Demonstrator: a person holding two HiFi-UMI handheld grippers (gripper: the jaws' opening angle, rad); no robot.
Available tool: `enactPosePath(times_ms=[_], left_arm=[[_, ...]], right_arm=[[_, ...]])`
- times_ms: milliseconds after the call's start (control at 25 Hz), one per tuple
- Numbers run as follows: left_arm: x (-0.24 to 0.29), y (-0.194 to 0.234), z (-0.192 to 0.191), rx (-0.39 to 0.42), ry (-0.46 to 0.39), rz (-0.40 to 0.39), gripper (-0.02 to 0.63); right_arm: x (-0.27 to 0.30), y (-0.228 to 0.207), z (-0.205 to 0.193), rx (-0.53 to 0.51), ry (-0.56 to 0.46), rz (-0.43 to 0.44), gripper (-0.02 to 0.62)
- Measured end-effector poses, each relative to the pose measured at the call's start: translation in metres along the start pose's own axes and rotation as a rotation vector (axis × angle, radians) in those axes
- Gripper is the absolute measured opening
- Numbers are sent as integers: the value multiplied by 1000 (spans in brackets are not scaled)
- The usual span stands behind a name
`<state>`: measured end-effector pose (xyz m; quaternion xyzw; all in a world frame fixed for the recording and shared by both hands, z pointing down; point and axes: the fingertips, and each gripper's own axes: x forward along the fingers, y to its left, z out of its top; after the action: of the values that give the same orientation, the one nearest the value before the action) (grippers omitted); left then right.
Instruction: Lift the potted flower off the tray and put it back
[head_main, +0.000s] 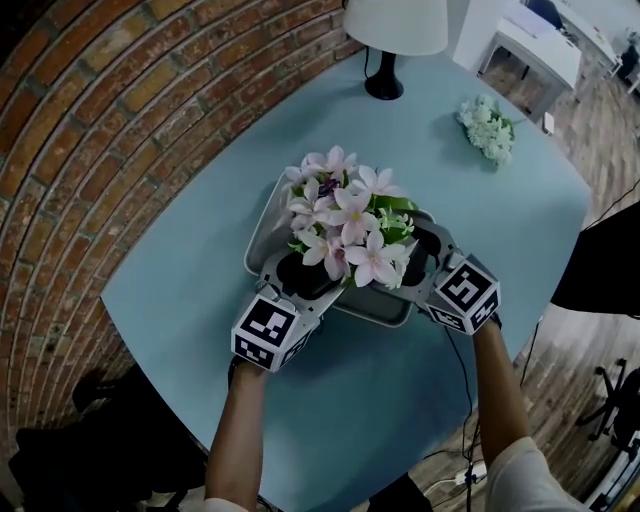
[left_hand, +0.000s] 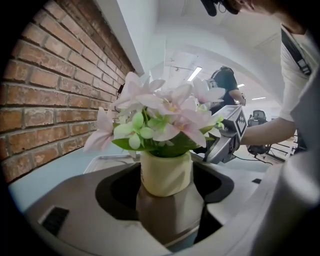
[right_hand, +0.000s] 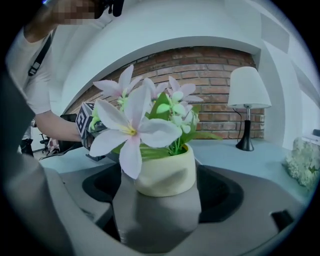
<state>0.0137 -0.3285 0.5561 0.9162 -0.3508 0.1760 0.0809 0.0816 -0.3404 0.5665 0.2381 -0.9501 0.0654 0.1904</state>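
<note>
The potted flower (head_main: 345, 225), pink and white blooms in a pale yellow pot (left_hand: 166, 172), stands on the grey tray (head_main: 262, 228) in the middle of the blue table. My left gripper (head_main: 300, 275) is at the pot's left and my right gripper (head_main: 425, 255) at its right, facing each other. In the left gripper view the pot sits between the jaws of the left gripper (left_hand: 167, 197) with dark gaps on both sides. The right gripper view shows the same pot (right_hand: 165, 172) inside the right gripper (right_hand: 162, 200), pads apart from it. Both grippers are open.
A lamp with a white shade (head_main: 393, 35) stands at the table's far edge, a loose bunch of white flowers (head_main: 488, 127) at the far right. A brick wall (head_main: 90, 130) runs along the left. A person (left_hand: 225, 82) stands far behind. A cable (head_main: 462, 400) hangs off the near edge.
</note>
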Motion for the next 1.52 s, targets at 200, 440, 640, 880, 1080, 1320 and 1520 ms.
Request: enactPosePath(times_ms=[200, 440, 640, 880, 1080, 1320, 1520], left_arm=[[7, 1, -5, -2, 15, -4, 361], [17, 2, -8, 24, 33, 4, 362], [19, -1, -10, 19, 59, -10, 362], [19, -1, -10, 23, 59, -6, 362], [19, -3, -9, 24, 54, -11, 359], [15, -6, -5, 27, 56, -24, 357], [2, -10, 6, 49, 32, -28, 357]], right_arm=[[6, -5, -1, -19, 10, 27, 494], [24, -6, -9, -104, 107, 65, 494], [29, -9, -11, -132, 122, 68, 494], [29, -8, -12, -138, 124, 62, 492], [28, -7, -11, -129, 127, 54, 485], [24, -2, -9, -94, 121, 60, 479], [18, 7, 4, -73, 94, 37, 477]])
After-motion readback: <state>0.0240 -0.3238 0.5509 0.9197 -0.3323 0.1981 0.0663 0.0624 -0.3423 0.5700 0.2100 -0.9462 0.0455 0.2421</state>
